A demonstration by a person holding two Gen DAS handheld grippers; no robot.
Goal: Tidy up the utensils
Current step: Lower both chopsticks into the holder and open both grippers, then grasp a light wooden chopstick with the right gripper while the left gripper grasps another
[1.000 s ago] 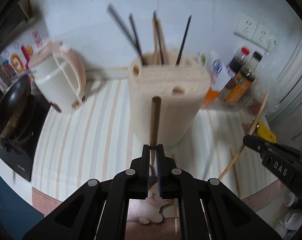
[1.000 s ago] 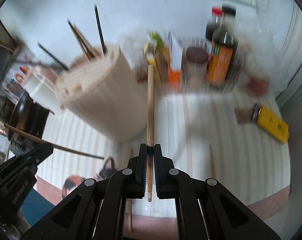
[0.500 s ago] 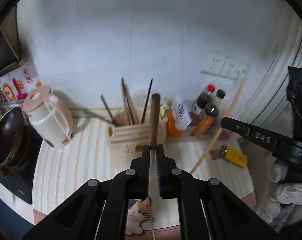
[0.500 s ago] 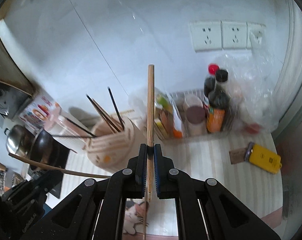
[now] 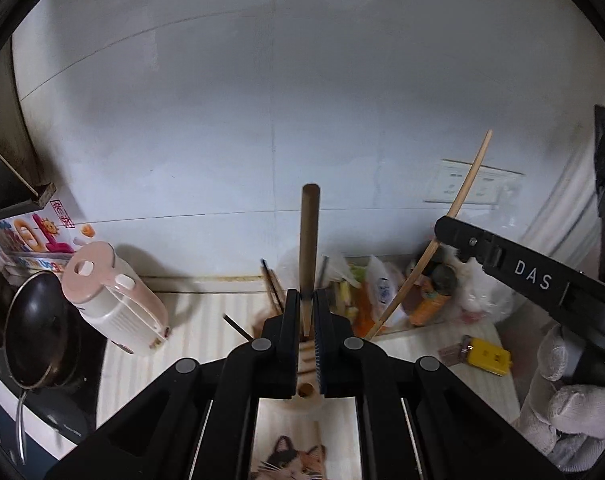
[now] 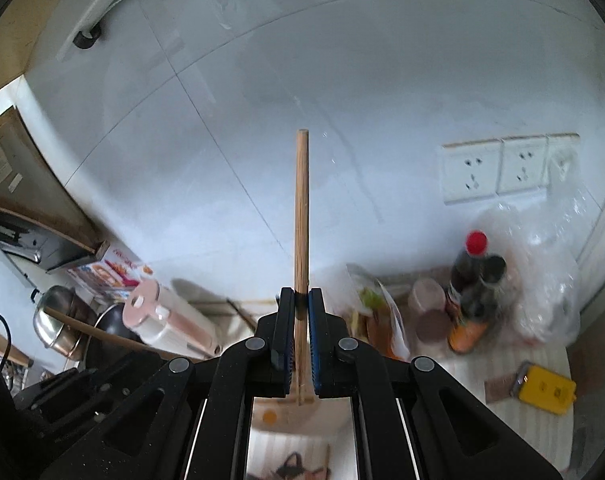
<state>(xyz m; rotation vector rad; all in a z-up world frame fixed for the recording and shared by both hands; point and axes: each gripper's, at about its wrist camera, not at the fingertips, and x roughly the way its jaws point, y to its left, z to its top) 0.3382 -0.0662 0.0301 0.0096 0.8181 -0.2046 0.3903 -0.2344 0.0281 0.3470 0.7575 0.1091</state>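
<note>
So each gripper has one wooden chopstick pinched between its jaws, both standing pretty much upright, which looks to me like they're being lined up to drop tip-first into the utensil holder (image 5: 304, 394) below. The left chopstick (image 5: 309, 240) is the darker, browner one with a blunt round top; the left gripper (image 5: 309, 312) has its jaws closed tight on it low down, and the beige holder sits right under them, mostly hidden by the gripper, with a hole in its lid just showing and a few dark chopsticks (image 5: 272, 288) already poking out. The right chopstick (image 6: 302, 216) is paler, straight-grained and longer above the grip, and the right gripper (image 6: 301, 308) is clamped on it the same way, lower end hanging just over the holder's rim. From the left view the right one (image 5: 434, 240) leans off to the side, well apart from the left. Around it on the striped table (image 5: 190, 328): a pink-and-white kettle (image 5: 116, 304), a black pan (image 5: 38, 328), sauce bottles (image 6: 476, 288) and a yellow box (image 6: 546, 390).
</note>
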